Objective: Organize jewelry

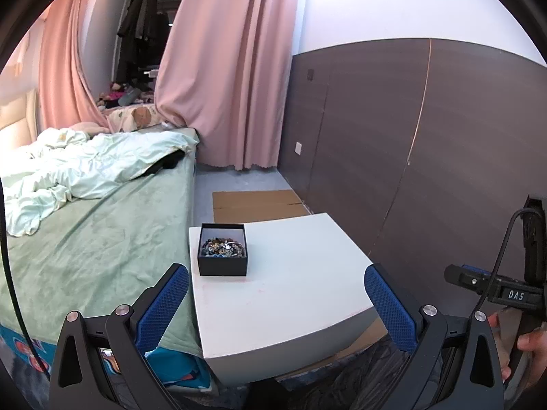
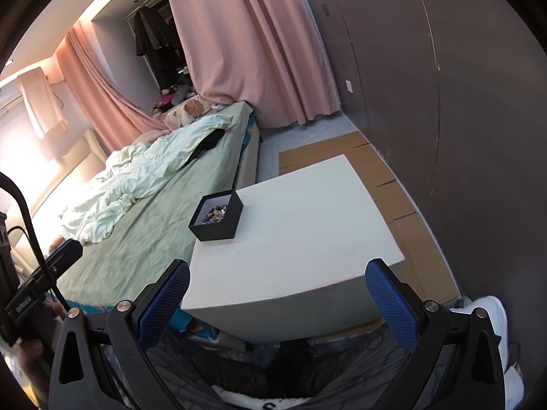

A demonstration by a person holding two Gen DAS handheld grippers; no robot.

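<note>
A small black box [image 1: 223, 251] full of mixed jewelry [image 1: 224, 246] stands at the left rear of a white table [image 1: 301, 273]. My left gripper [image 1: 276, 282] is open and empty, held back from the table's near edge, with the box ahead and slightly left. In the right wrist view the same box [image 2: 217, 217] sits near the table's left edge [image 2: 294, 239], its jewelry [image 2: 215, 214] partly hidden by the box wall. My right gripper [image 2: 277, 278] is open and empty, short of the table's front edge.
A bed with a green sheet [image 1: 95, 239] and crumpled pale duvet [image 1: 85, 167] runs along the table's left side. A dark panelled wall [image 1: 427, 157] stands to the right. Flattened cardboard [image 1: 256, 203] lies on the floor behind the table. Pink curtains [image 1: 225, 68] hang at the back.
</note>
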